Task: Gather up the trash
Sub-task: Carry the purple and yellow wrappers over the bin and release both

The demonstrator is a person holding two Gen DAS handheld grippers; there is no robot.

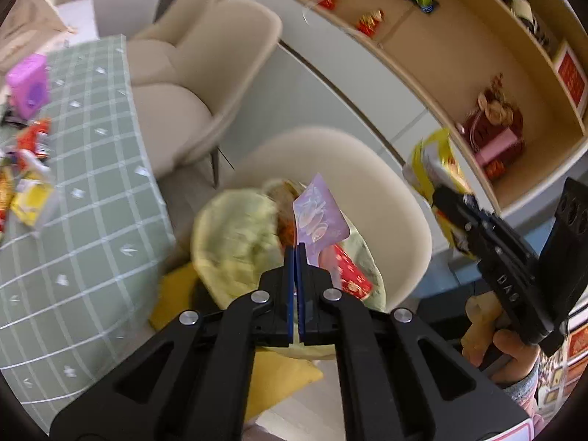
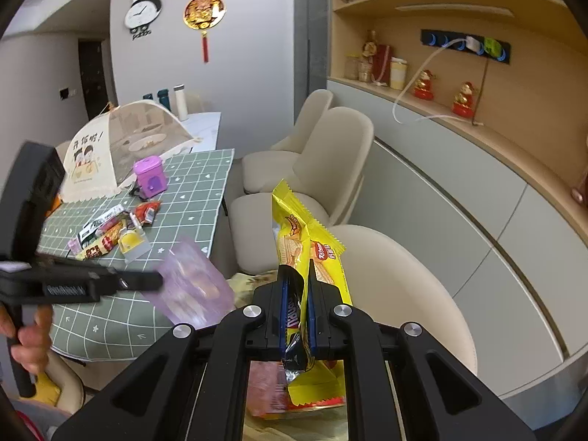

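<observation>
My left gripper [image 1: 296, 248] is shut on a pale purple wrapper [image 1: 319, 217] and holds it over a light green trash bag [image 1: 235, 242] that sits on a cream chair [image 1: 397, 198]; a red wrapper [image 1: 351, 273] lies in the bag. The purple wrapper [image 2: 191, 286] also shows blurred in the right wrist view, held by the left gripper [image 2: 156, 281]. My right gripper [image 2: 296, 268] is shut on a yellow wafer wrapper [image 2: 312, 246] together with a dark wrapper [image 2: 294, 327]. It also shows in the left wrist view [image 1: 439, 193], holding the yellow wrapper [image 1: 433, 169] to the right of the bag.
A table with a green checked cloth [image 2: 191, 198] holds several more wrappers [image 2: 114, 231], a purple box [image 2: 150, 178] and a mesh food cover [image 2: 121, 143]. More cream chairs [image 2: 316, 147] stand along the table. A long cabinet with shelves [image 2: 459, 183] runs on the right.
</observation>
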